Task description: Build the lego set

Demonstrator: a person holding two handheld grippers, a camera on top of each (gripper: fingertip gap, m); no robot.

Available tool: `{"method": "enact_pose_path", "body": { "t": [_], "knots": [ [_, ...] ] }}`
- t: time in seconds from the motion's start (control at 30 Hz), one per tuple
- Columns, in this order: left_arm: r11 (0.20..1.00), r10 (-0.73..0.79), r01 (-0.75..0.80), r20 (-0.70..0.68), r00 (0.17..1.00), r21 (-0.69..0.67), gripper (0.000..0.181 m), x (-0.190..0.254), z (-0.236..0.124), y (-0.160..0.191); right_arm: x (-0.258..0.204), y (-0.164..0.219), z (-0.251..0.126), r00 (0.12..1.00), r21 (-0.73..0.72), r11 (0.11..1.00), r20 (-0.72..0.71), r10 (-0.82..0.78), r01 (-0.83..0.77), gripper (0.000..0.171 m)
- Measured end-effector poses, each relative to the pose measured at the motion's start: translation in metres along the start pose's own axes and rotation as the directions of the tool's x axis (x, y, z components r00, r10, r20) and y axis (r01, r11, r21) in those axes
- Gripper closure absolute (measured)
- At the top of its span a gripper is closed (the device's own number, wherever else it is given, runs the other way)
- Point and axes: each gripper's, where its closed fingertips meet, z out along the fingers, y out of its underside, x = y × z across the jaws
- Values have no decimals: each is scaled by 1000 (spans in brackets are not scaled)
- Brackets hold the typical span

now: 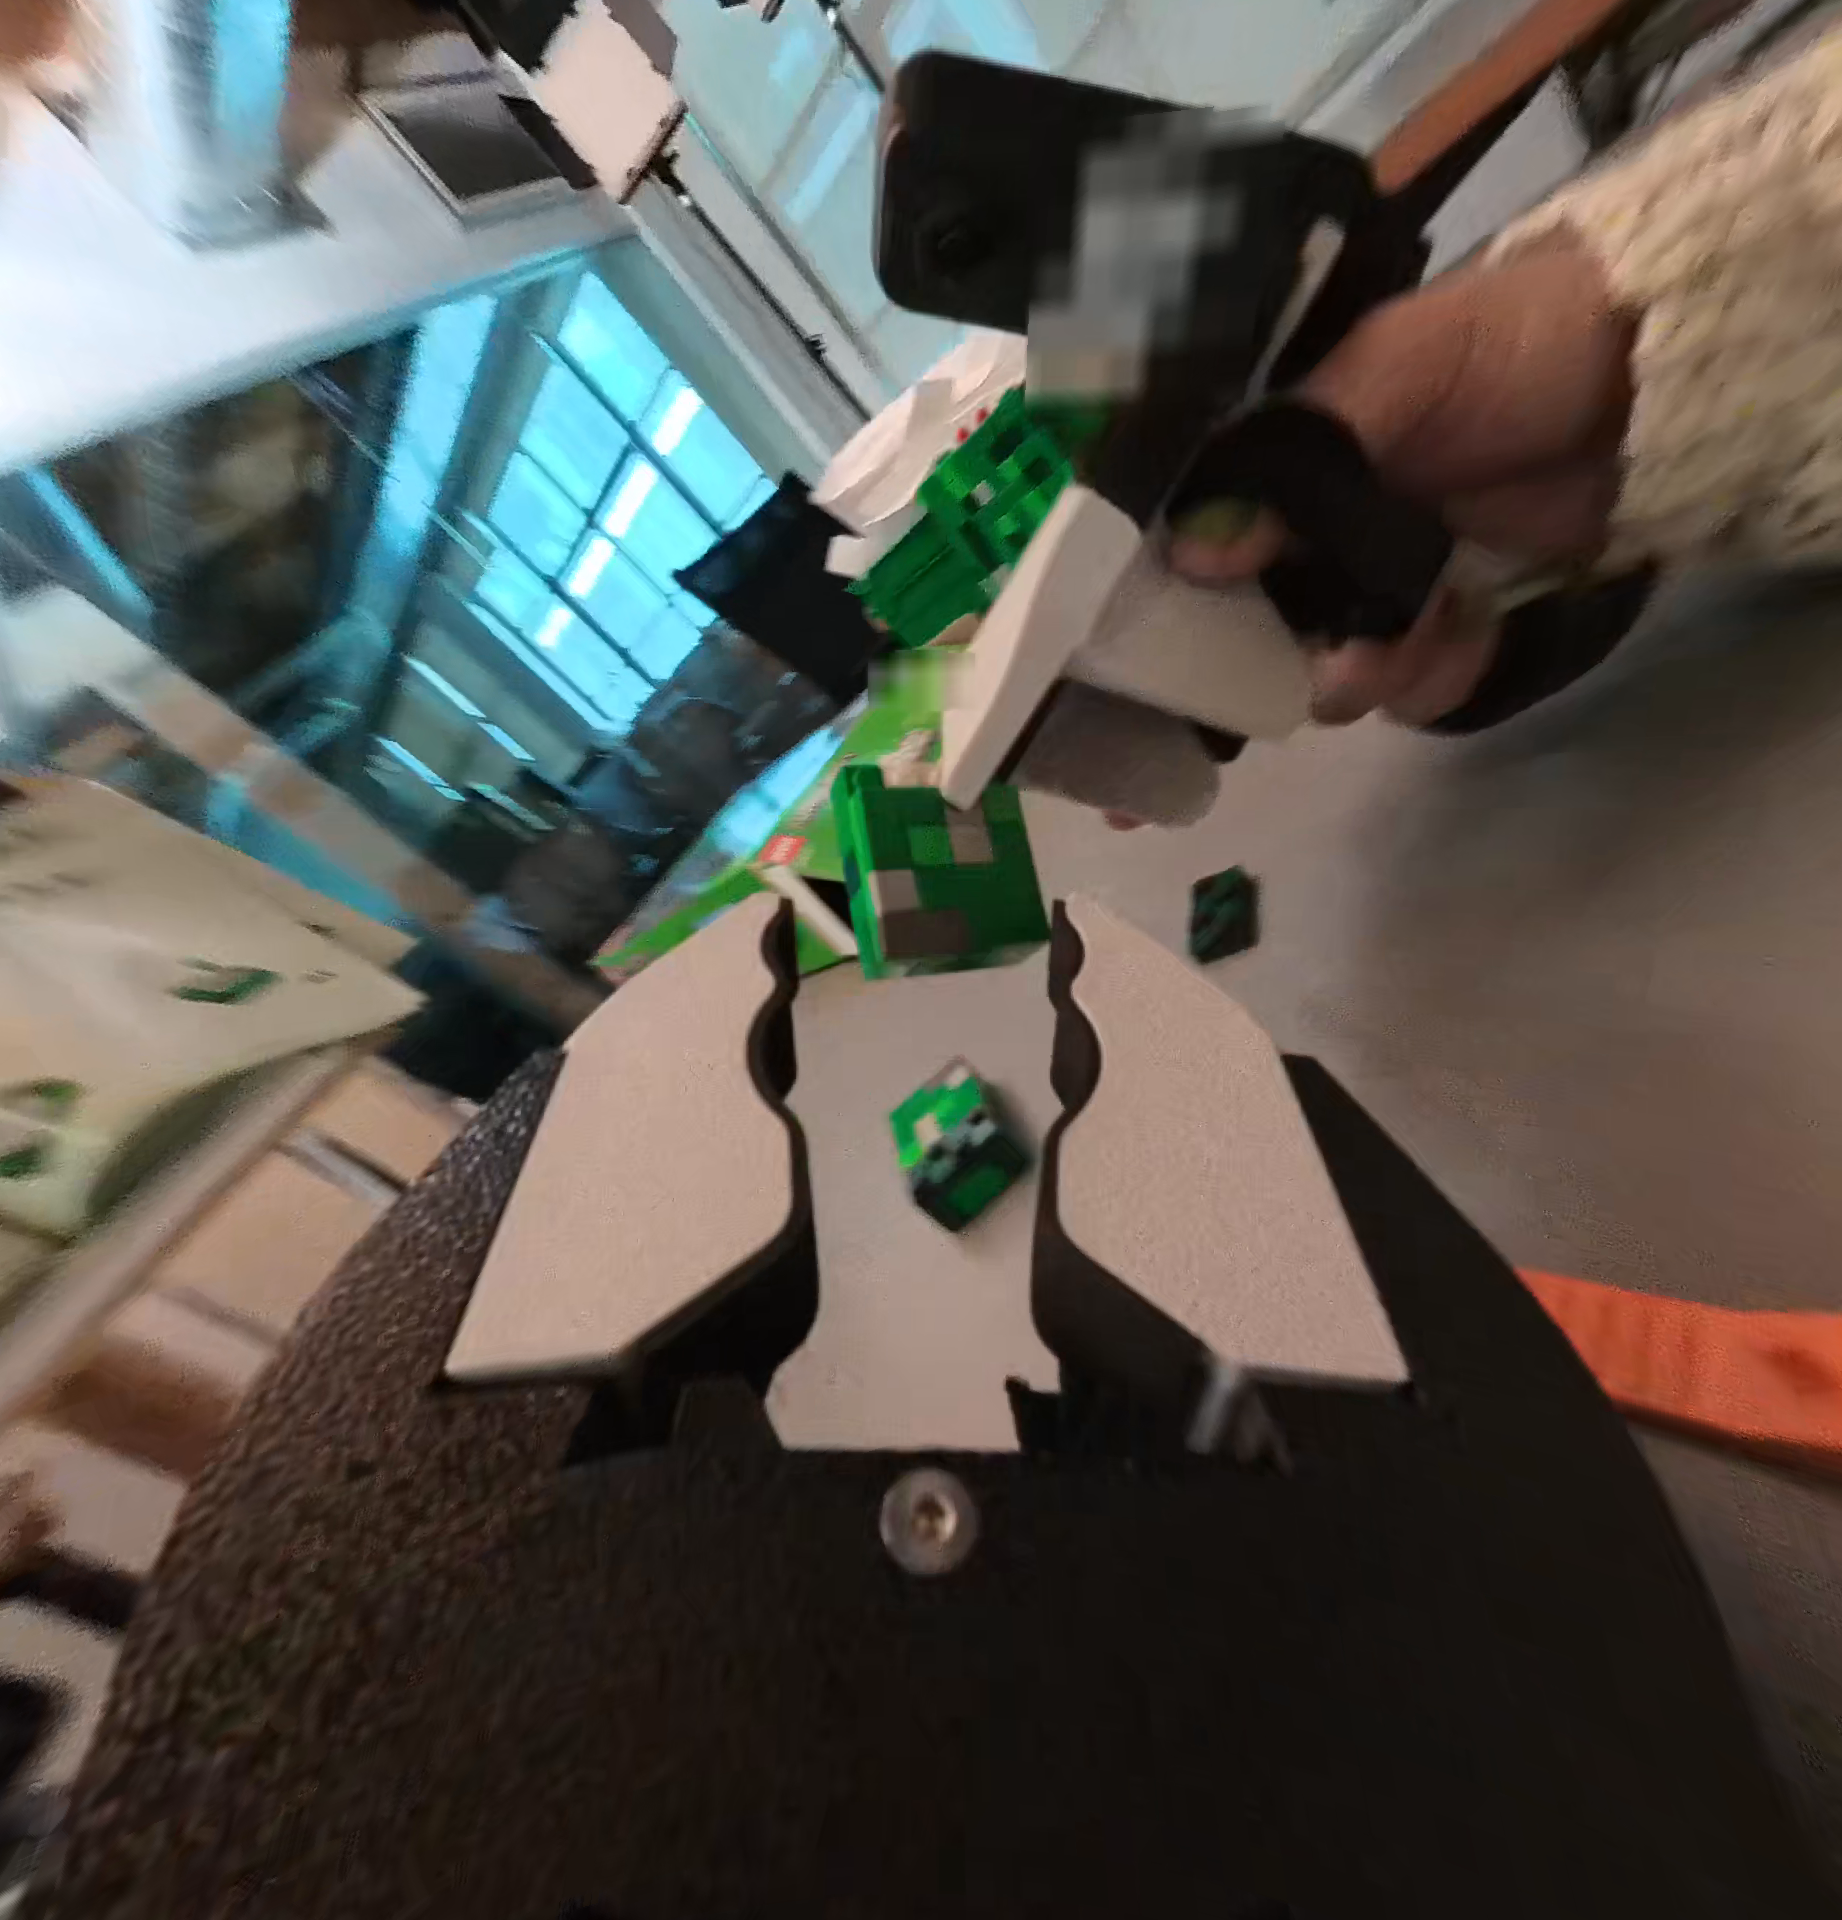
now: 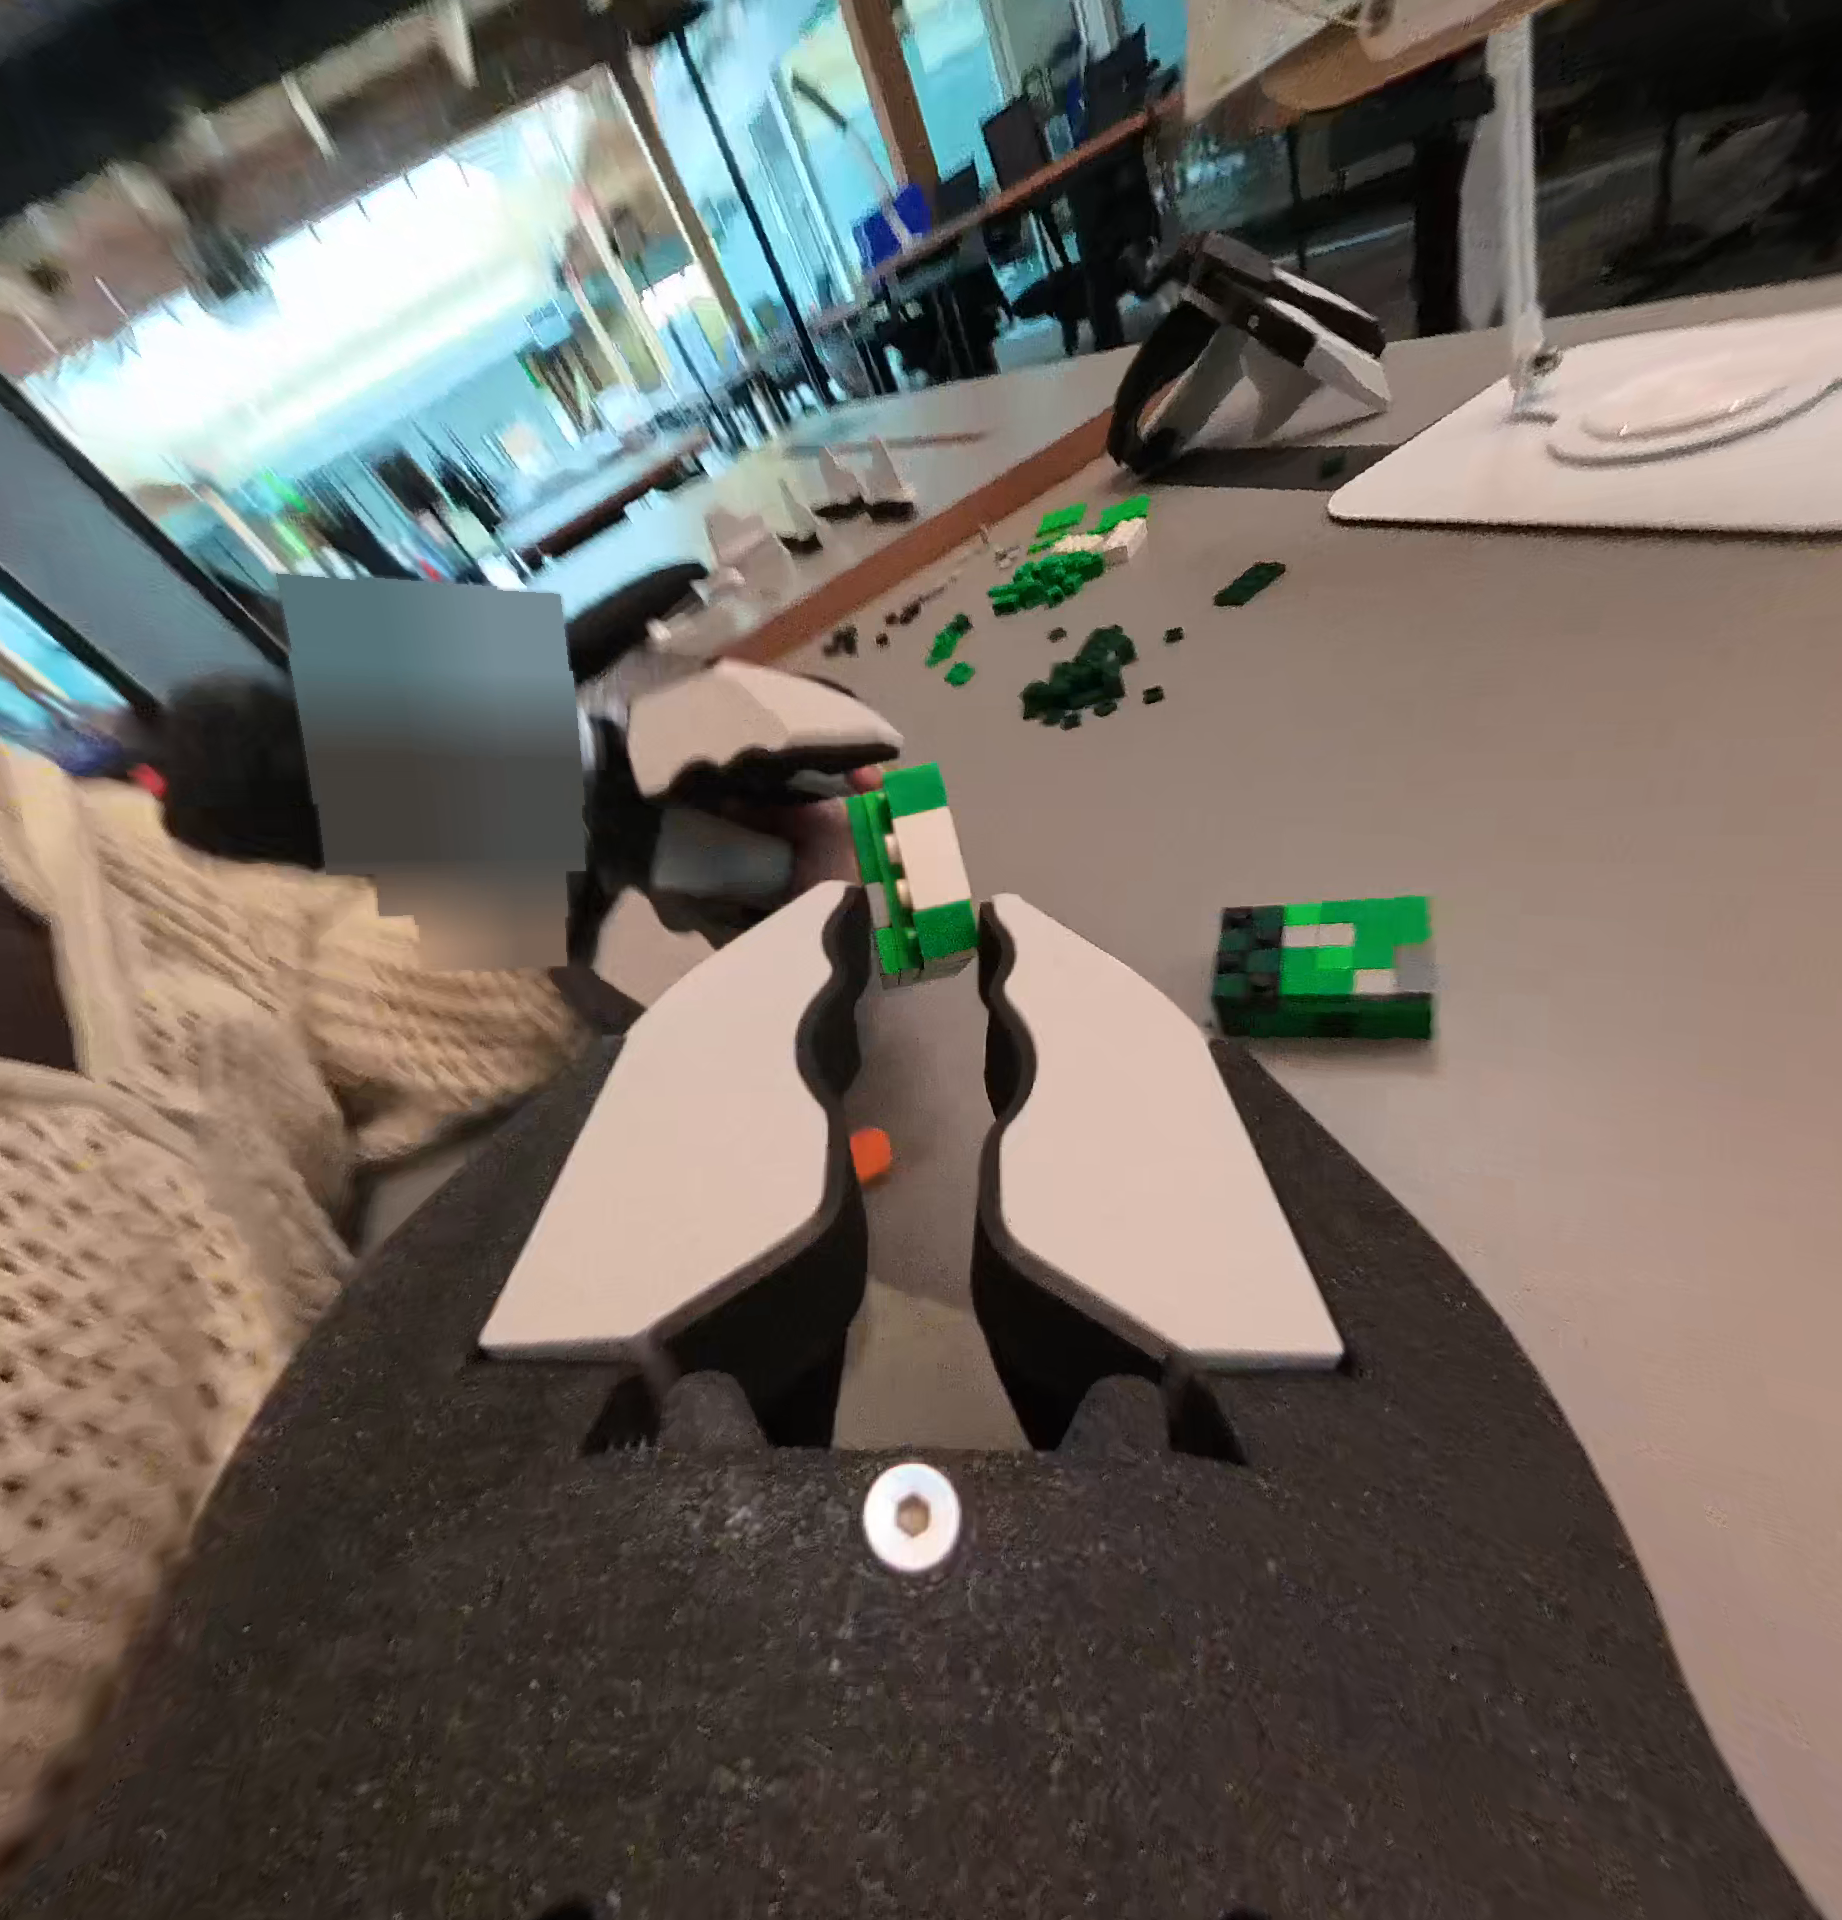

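My right gripper (image 2: 922,909) is shut on a small green and white lego assembly (image 2: 922,883) held at its fingertips above the grey table (image 2: 1519,790). In the left wrist view the same gripper (image 1: 958,540) shows at the upper right, held by a hand in a knit sleeve, with the green assembly (image 1: 964,509) in it. My left gripper (image 1: 922,920) is open and empty. A small green block (image 1: 958,1153) lies on the table in the gap between its fingers. A larger green and grey block (image 1: 938,883) stands just beyond its tips; in the right wrist view it (image 2: 1322,971) lies to the right.
Loose green bricks (image 2: 1073,582) and dark green bricks (image 2: 1083,665) are scattered farther back. A spare gripper (image 2: 1239,353) and a white stand base (image 2: 1623,436) sit at the far right. A green box (image 1: 730,894), a small dark piece (image 1: 1223,914) and an open booklet (image 1: 117,987) lie around.
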Motion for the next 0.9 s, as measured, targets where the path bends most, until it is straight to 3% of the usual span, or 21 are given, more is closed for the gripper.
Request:
{"method": "enact_pose_path", "body": {
  "t": [0.1,0.33,0.47,0.67,0.77,0.83,0.9],
  "knots": [
    [991,130,-128,41,991,-35,132,2,2,1,-7,-4,3,981,58,985,116,153,-161,153],
    [995,91,-87,88,992,-45,145,-7,0,-2,-12,-6,8,963,95,971,176,202,-221,154],
    [993,-110,114,115,987,-25,145,-22,-3,2,-5,-14,0,990,176,978,105,92,-109,138],
    [909,-413,405,77,908,98,145,-44,-14,-1,13,-23,-15,989,238,964,-114,-91,116,131],
    [743,-623,643,-159,766,184,145,-35,-17,-19,31,-32,-28,926,241,930,-325,-191,276,129],
    [532,-736,823,-371,566,200,145,-34,-24,-34,40,-41,-43,849,236,892,-471,-241,384,129],
    [233,-759,957,-584,290,171,145,-45,-37,-48,45,-49,-57,763,222,851,-585,-275,477,130]
  ]
}}
